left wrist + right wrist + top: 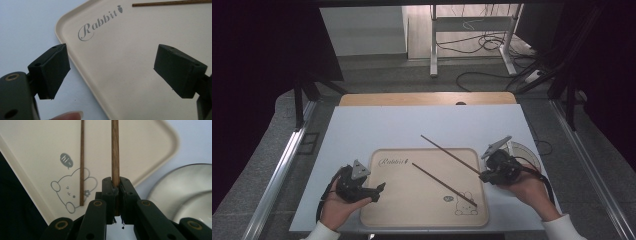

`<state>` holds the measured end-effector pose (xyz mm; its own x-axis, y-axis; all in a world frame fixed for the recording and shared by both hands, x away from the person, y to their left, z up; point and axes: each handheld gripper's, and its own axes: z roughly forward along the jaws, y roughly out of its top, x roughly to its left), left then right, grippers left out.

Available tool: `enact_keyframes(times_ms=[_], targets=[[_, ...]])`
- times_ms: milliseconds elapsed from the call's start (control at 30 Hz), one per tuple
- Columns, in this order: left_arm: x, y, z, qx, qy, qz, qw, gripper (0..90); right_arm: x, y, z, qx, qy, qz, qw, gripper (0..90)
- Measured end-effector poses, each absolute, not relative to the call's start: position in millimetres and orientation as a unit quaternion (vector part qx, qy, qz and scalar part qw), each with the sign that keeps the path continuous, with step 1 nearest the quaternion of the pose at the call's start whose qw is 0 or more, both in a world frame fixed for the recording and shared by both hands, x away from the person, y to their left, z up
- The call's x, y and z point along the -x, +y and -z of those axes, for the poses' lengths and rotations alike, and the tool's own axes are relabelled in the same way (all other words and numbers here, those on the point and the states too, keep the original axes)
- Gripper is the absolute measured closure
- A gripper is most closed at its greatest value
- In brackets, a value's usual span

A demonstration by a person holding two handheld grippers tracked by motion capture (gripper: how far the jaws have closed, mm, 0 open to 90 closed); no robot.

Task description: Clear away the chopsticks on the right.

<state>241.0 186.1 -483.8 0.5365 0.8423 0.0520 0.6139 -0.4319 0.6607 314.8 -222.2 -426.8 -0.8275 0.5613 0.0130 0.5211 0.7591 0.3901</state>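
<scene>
Gripping one chopstick (115,150) between clamped jaws, the right gripper (115,195) lifts it; the second chopstick (82,162) waits on the tray (130,75) beyond the left gripper's (111,72) parted, empty jaws.

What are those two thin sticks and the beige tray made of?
The chopstick held in the right tongs looks like dark brown wood: streaky grain shows up close. The other chopstick, lying on the tray, matches it. The tray is probably matte plastic or melamine: a smooth, faintly speckled cream surface with printed grey lettering and a moulded rounded rim.

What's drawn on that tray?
A grey bear saying "hi"; clearest in the right gripper view.
</scene>
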Motion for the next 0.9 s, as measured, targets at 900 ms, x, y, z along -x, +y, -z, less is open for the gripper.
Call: enact_keyframes(times_ms=[900], targets=[[-241, 187, 482, -0.824, 0.442, -0.194, 0.297, 13.2, -306, -181, 455, -0.24, 0.951, -0.187, 0.061, 50.2]])
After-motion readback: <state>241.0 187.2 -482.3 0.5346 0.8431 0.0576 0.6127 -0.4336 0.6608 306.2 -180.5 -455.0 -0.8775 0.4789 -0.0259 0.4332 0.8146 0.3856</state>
